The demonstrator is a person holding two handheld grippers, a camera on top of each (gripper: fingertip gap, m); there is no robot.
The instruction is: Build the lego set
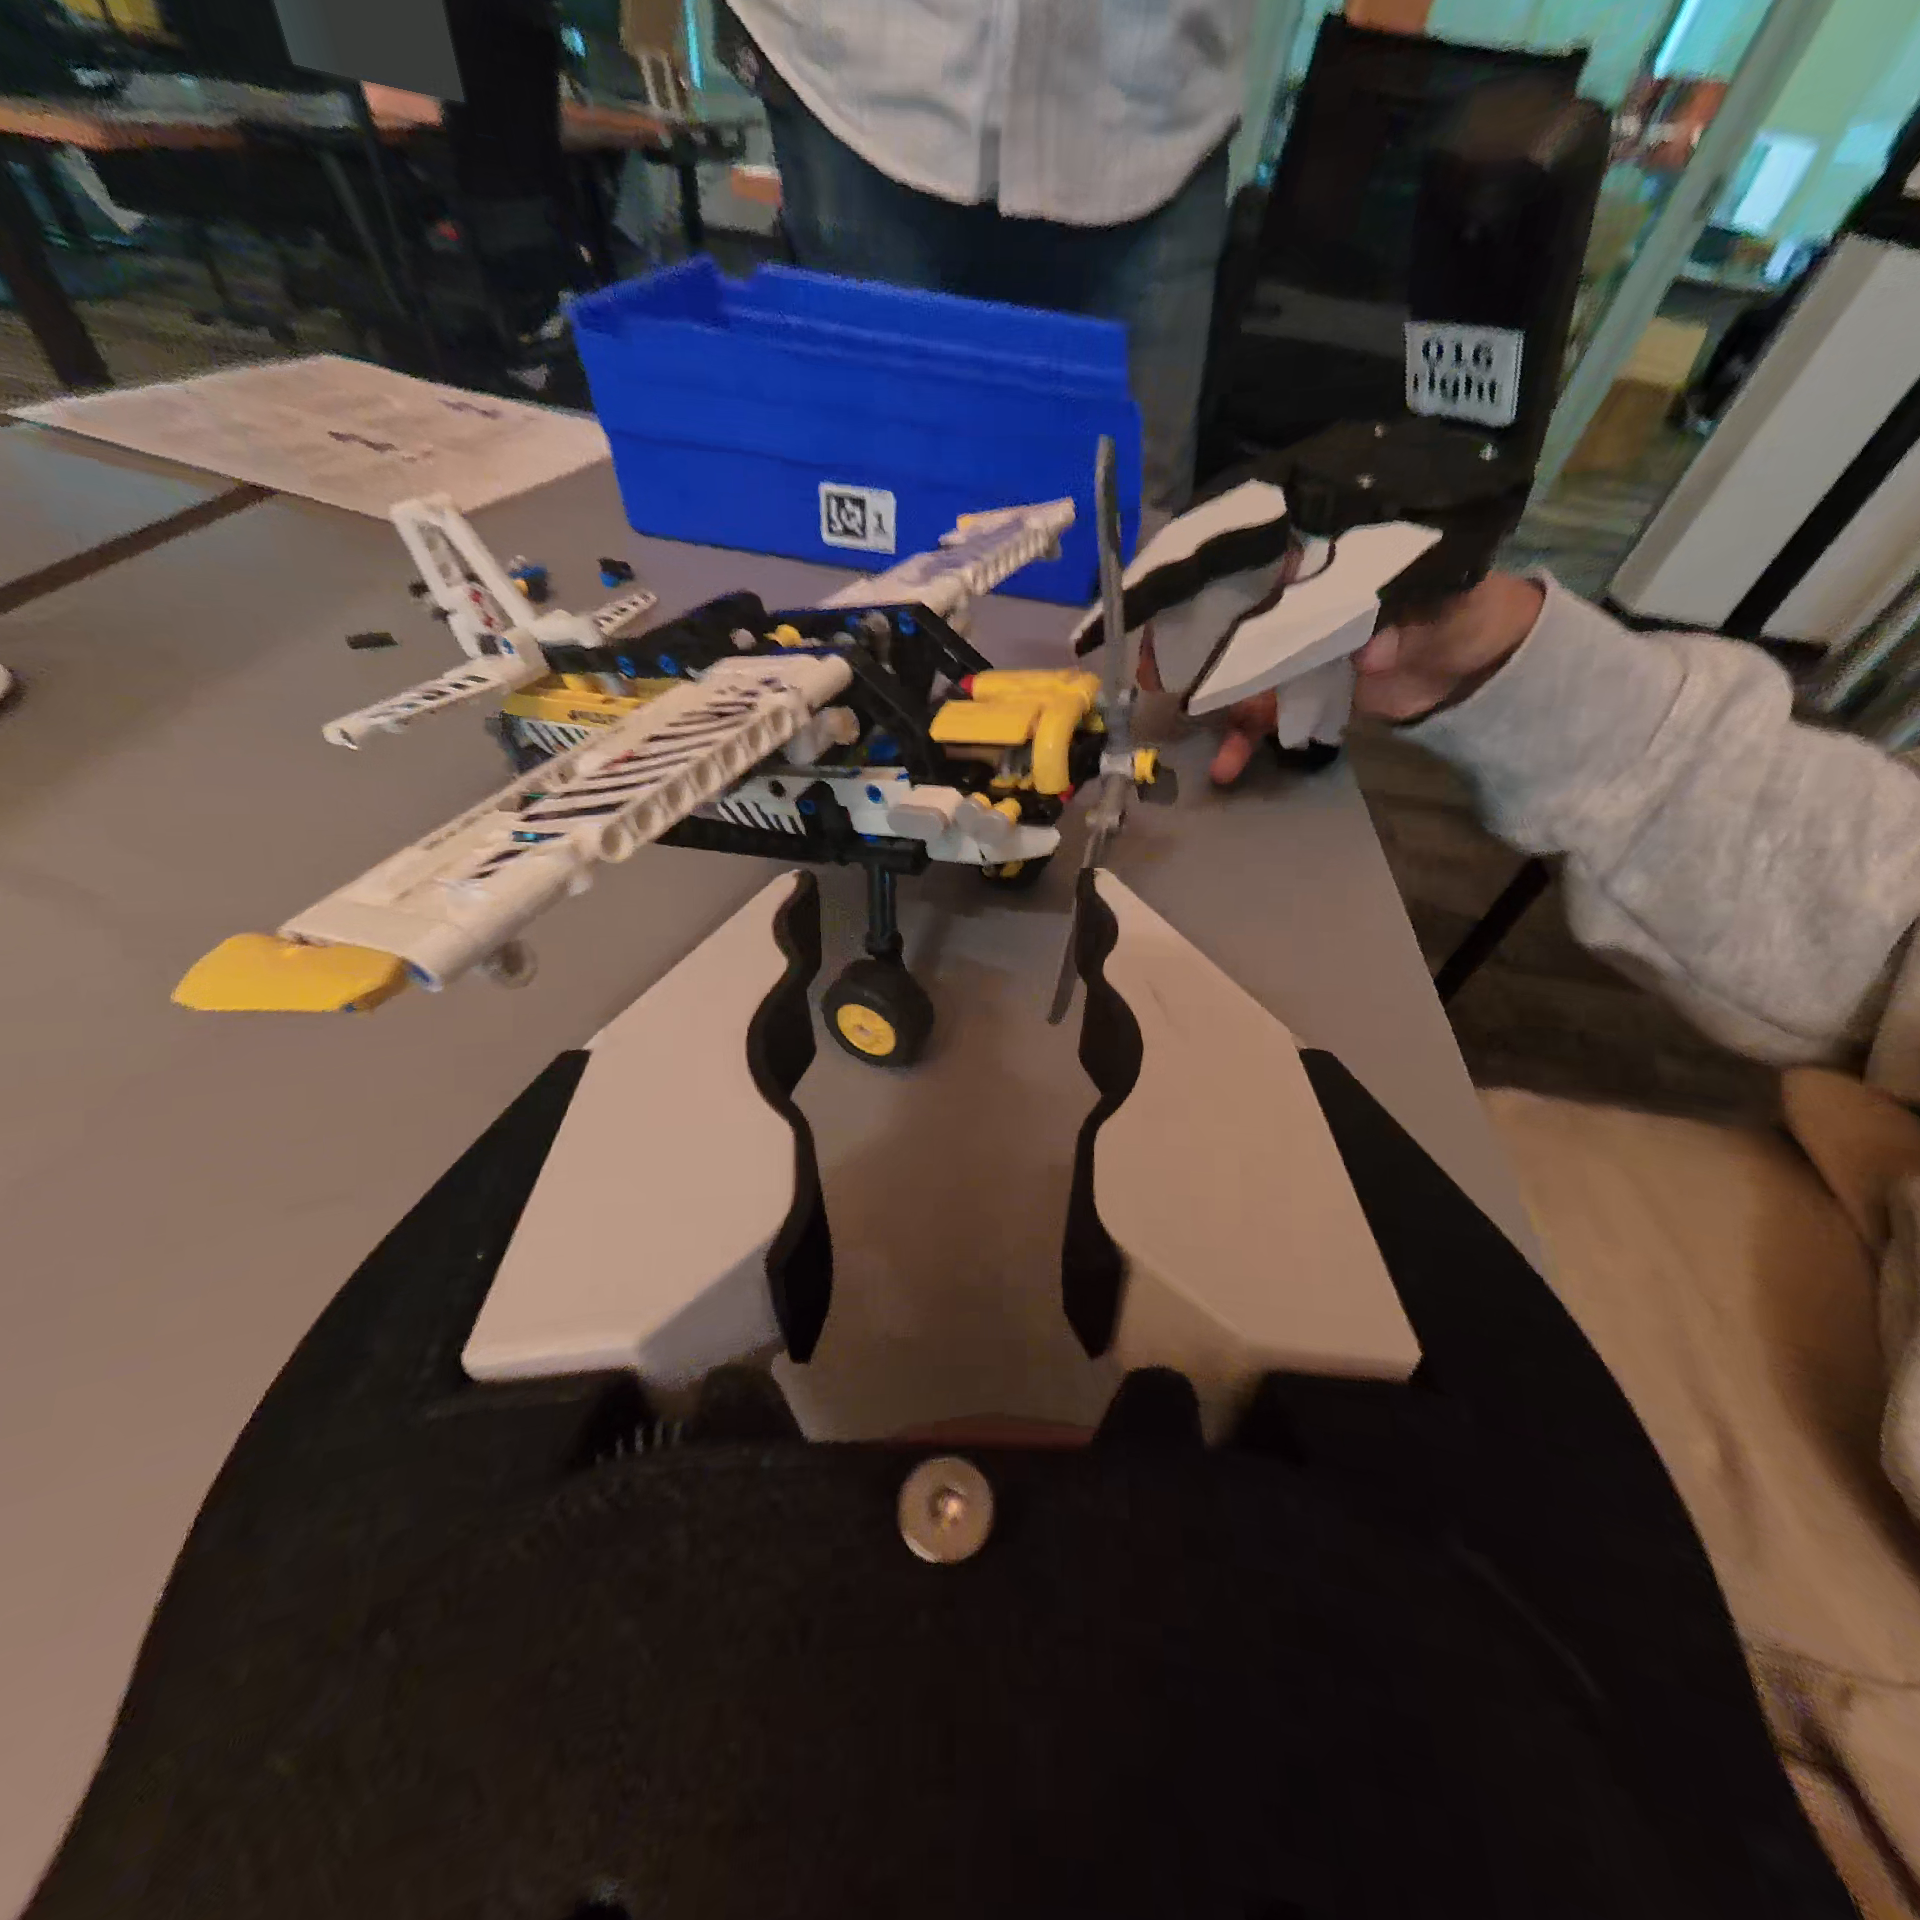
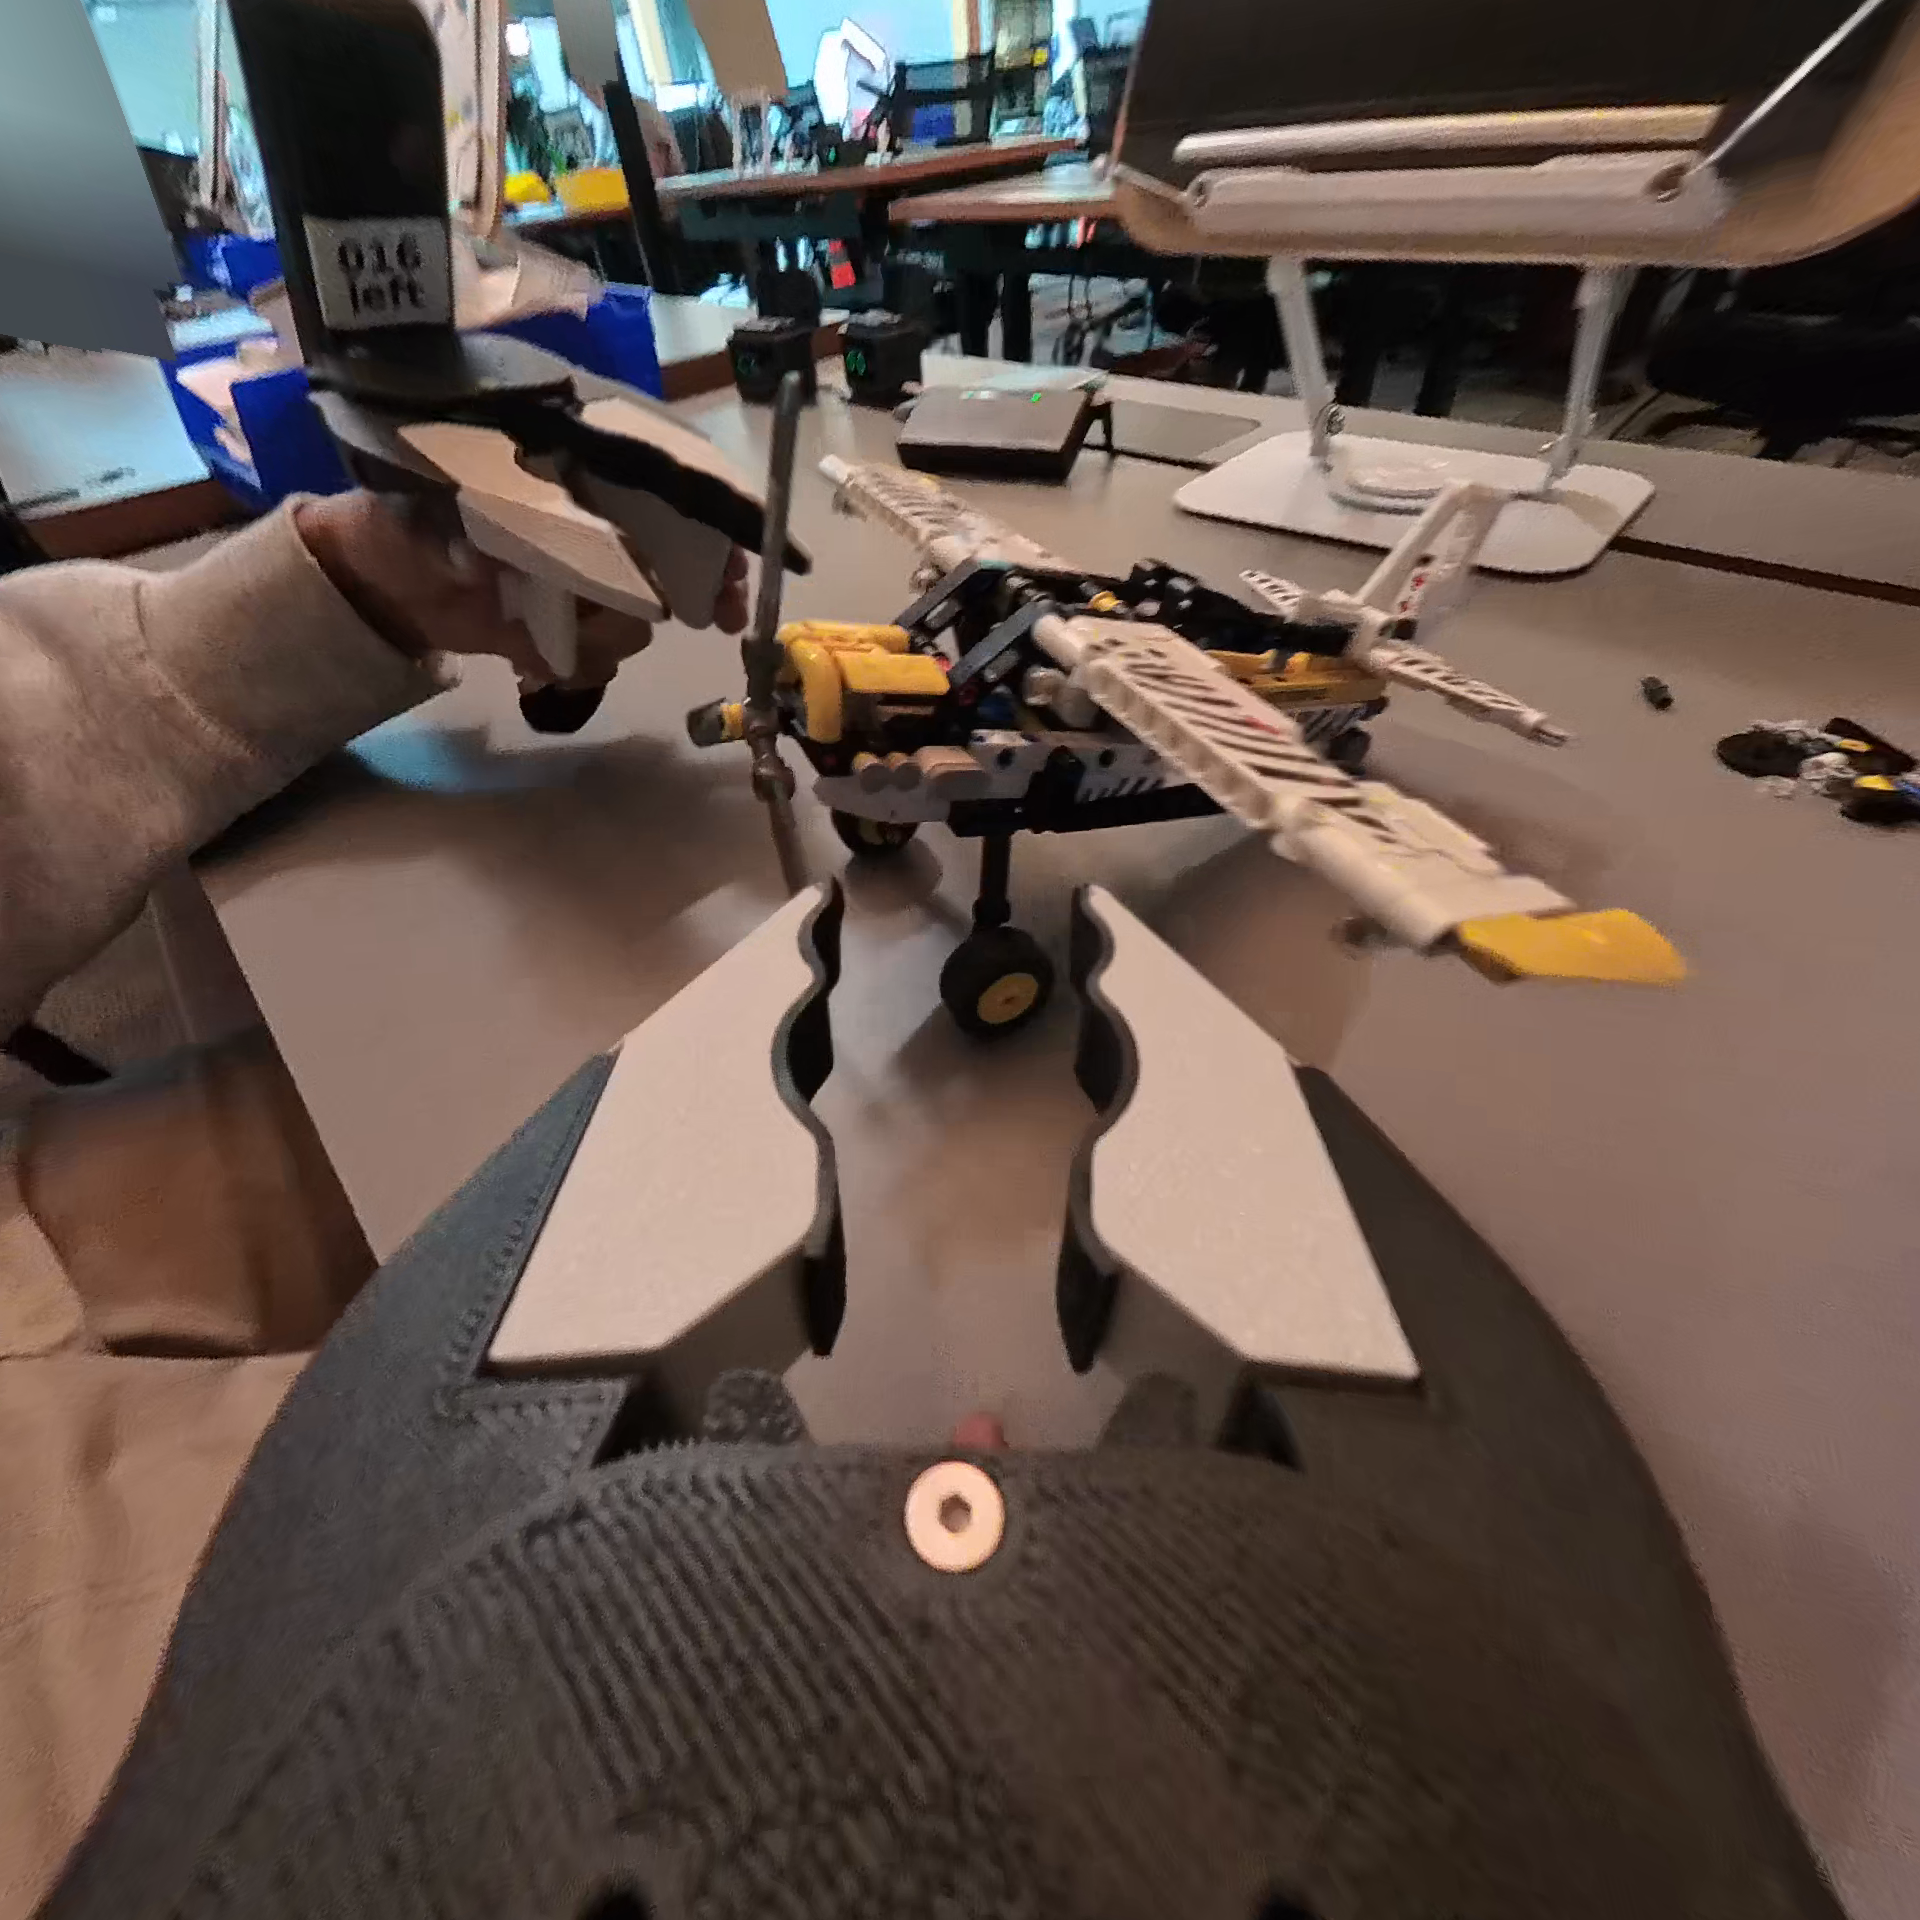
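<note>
A Lego plane (image 1: 727, 727) with white striped wings, yellow wing tips and a yellow engine stands on its wheels on the grey table (image 1: 260, 1143). It also shows in the right wrist view (image 2: 1195, 707). Its grey propeller (image 1: 1112, 582) (image 2: 774, 520) stands upright at the nose. My left gripper (image 1: 945, 894) is open and empty, with a front wheel (image 1: 873, 1013) just beyond its tips; it also shows in the right wrist view (image 2: 727, 587) next to the upper blade. My right gripper (image 2: 956, 899) is open and empty before the other wheel (image 2: 1003, 992); it also shows in the left wrist view (image 1: 1138, 675).
A blue bin (image 1: 852, 416) stands behind the plane, with a person (image 1: 987, 104) behind it. A paper sheet (image 1: 312, 426) lies at the back left. Loose small pieces (image 2: 1829, 764) lie past the tail. A monitor stand (image 2: 1403, 488) and a black box (image 2: 992, 426) sit farther off.
</note>
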